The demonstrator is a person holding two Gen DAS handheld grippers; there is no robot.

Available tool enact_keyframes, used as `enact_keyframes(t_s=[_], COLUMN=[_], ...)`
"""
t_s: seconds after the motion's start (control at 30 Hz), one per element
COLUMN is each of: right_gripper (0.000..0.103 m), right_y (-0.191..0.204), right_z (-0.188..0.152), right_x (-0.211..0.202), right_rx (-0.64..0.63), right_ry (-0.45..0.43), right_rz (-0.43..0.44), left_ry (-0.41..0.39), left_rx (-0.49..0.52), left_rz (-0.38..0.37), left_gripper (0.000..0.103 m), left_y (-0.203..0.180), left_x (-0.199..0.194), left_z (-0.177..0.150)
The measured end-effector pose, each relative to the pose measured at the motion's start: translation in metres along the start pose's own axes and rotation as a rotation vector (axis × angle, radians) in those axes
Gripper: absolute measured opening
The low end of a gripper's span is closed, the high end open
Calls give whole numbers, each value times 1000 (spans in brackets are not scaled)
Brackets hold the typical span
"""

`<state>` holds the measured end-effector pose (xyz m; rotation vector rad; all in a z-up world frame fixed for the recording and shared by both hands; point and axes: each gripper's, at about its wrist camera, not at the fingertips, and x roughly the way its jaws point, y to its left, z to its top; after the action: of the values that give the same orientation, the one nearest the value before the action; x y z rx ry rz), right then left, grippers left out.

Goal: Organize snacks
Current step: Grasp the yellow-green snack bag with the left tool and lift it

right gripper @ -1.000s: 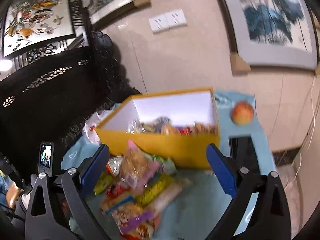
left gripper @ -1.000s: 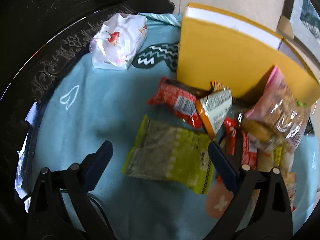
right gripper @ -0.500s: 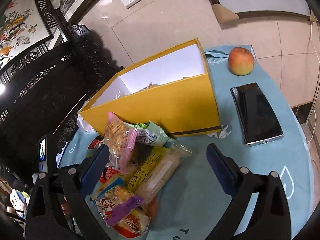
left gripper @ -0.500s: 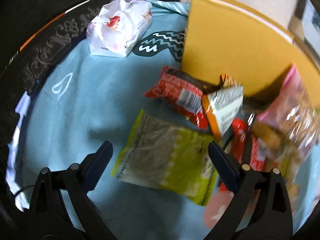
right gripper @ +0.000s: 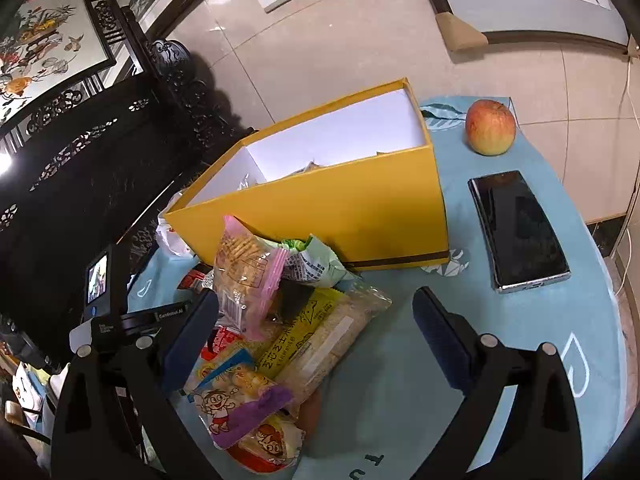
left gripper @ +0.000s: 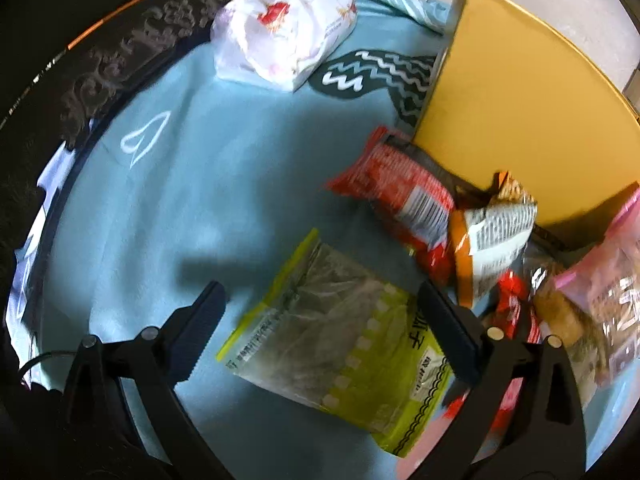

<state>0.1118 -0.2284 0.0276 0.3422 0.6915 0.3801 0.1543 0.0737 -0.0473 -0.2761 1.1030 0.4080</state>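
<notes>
The left tool [left gripper: 320, 320] is spread wide, its jaws apart on either side of a yellow-green packet [left gripper: 344, 352] that lies flat on the blue-clothed surface [left gripper: 192, 184]; nothing is held. Just beyond that packet a red wrapper [left gripper: 404, 204] and a grey-and-orange bag [left gripper: 492, 236] lie against the wall of the yellow box [left gripper: 512, 100], the grey one overlapping the red; a pink-edged clear bag [left gripper: 600, 292] sits at the right edge of the view. A crumpled white bag [left gripper: 288, 24] rests near the surface's far rim, well apart from the snacks.

The right tool [right gripper: 316, 324] is likewise wide open and empty, above the heap of snacks beside the box [right gripper: 360, 208] — a pink cracker bag [right gripper: 244, 276] leaning on the box's front wall, a pale green packet [right gripper: 316, 260] beside it, a long yellow-printed clear packet [right gripper: 320, 336] below, and a cartoon-printed bag [right gripper: 236, 400] nearest the camera; the box is open-topped, white inside, with a few packets just visible in it. To the box's right lie a phone [right gripper: 518, 228] and, farther back, an apple [right gripper: 490, 126].
</notes>
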Motion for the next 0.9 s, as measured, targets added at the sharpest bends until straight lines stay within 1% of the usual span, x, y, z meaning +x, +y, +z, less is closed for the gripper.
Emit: enact_keyframes(t_s=[0.07, 0.13, 0.17, 0.27, 0.33, 0.43, 0.5, 0.57, 0.6, 0.7, 0.77, 0.83, 0.9], right_gripper=[98, 98, 98, 98, 98, 98, 98, 98, 98, 98, 98, 98, 98], right_y=[0, -1, 0, 5, 8, 10, 9, 9, 9, 7, 7, 8, 10], right_z=[0, 0, -1, -1, -2, -3, -3, -5, -6, -7, -7, -7, -7], right_x=[-1, -2, -3, -5, -6, -8, -9, -10, -10, -9, -11, -11, -12], right_rx=[1, 5, 3, -16, -31, -31, -28, -30, -29, -25, -27, -32, -41], right_ry=[-3, -3, -2, -4, -5, -7, -8, -9, -8, -3, -6, -6, -5], right_rz=[2, 6, 11, 26, 35, 47, 54, 57, 57, 49, 54, 59, 63], left_ry=[27, 54, 55, 26, 34, 52, 59, 69, 80, 141, 147, 155, 154], left_rx=[7, 11, 6, 13, 31, 29, -13, -109, -137, -239, -289, -311, -331], left_rz=[-18, -14, -7, 20, 11, 30, 28, 1, -6, -40, -13, 11, 32], left_gripper=[99, 99, 99, 98, 98, 98, 98, 98, 98, 98, 98, 100, 100], left_y=[6, 14, 18, 26, 28, 27, 29, 31, 33, 32, 28, 23, 21], left_x=[-5, -12, -16, -38, -48, -49, -44, -40, -40, -27, -24, -20, -14], left_z=[-9, -19, -22, -36, -47, -56, -55, -50, -51, -46, -44, -41, -38])
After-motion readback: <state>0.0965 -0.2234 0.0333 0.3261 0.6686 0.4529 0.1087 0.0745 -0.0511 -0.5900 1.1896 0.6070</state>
